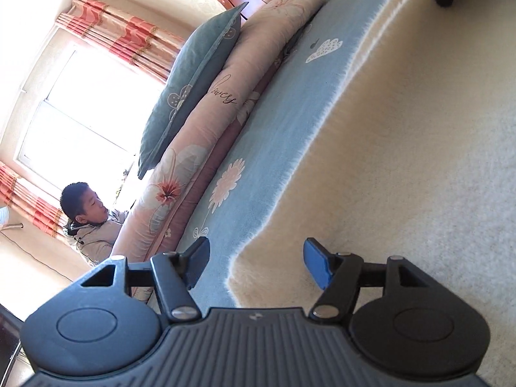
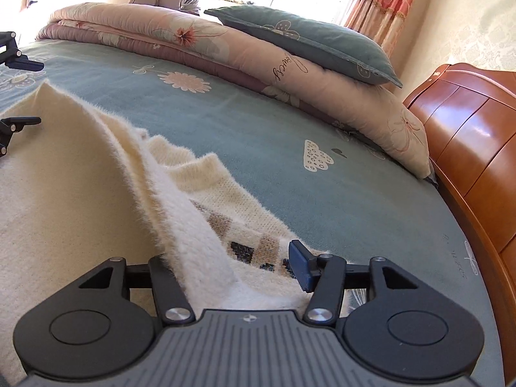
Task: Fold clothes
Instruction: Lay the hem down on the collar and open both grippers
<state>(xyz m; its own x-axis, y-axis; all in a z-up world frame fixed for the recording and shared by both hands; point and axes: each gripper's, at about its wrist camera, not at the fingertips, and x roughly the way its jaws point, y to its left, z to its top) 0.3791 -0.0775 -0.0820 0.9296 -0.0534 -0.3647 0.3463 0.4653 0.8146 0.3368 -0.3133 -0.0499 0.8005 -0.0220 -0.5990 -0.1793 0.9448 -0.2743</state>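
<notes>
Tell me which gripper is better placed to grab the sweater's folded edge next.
Right, probably. The right gripper has open jaws straddling the raised fold of the cream sweater. The left gripper is open too, but over the flat sweater and blue sheet.

A fuzzy cream knit is seen in the sweater (image 2: 80, 193), lower left of the right wrist view. Glossy lacquered wood is shown by the headboard (image 2: 467, 148), right; the bedsheet (image 2: 258, 135) appears as matt printed cloth.

I'm seeing the sweater (image 2: 200, 225) hiding my right gripper's (image 2: 232, 266) left fingertip; the frame edge is cutting off the left gripper (image 2: 13, 90) there.
</notes>
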